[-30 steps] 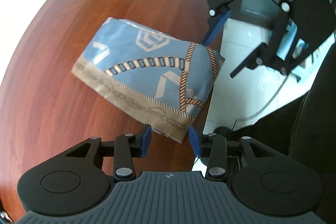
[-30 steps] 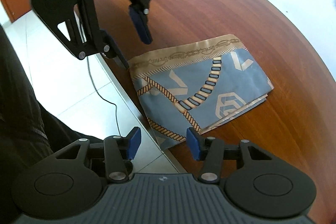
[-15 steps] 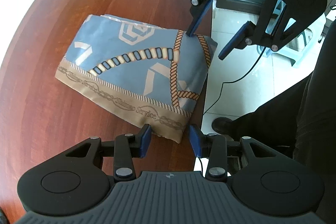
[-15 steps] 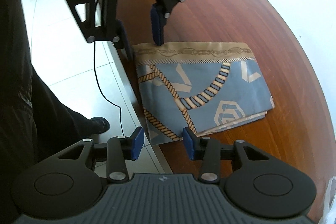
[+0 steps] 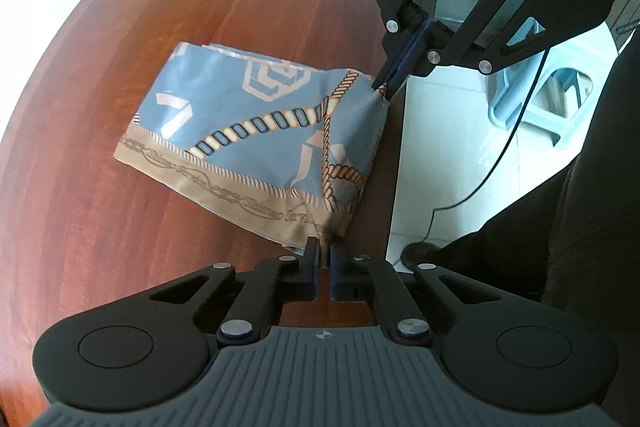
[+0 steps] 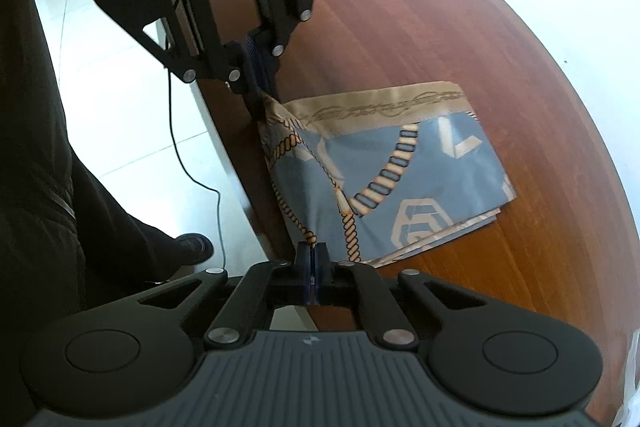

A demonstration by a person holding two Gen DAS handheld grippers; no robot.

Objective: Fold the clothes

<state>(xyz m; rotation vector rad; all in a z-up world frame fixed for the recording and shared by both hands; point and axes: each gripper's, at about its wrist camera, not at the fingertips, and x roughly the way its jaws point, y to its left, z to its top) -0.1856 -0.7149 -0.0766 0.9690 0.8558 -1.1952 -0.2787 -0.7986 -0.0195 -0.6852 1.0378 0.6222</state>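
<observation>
A folded blue scarf [image 5: 256, 115] with rope pattern and tan border lies on the red-brown wooden table [image 5: 120, 227], at its near edge. My left gripper [image 5: 325, 247] is shut on the scarf's tan-border corner. My right gripper [image 5: 384, 87] is shut on the other near corner at the table edge. In the right wrist view the scarf [image 6: 392, 183] lies ahead, my right gripper [image 6: 313, 251] pinches its near corner, and the left gripper [image 6: 264, 91] pinches the far corner. Both corners are lifted slightly.
The table edge [image 5: 394, 163] runs right beside both grippers; beyond it is white tiled floor [image 5: 448, 147] with a black cable [image 6: 188, 163]. The person's dark trousers [image 6: 44, 187] and a shoe [image 6: 192, 247] stand close by. A light blue stool [image 5: 552, 99] stands on the floor.
Both grippers moved onto the scarf's near corners and closed on them. The corners are now pinched and pulled up slightly.
</observation>
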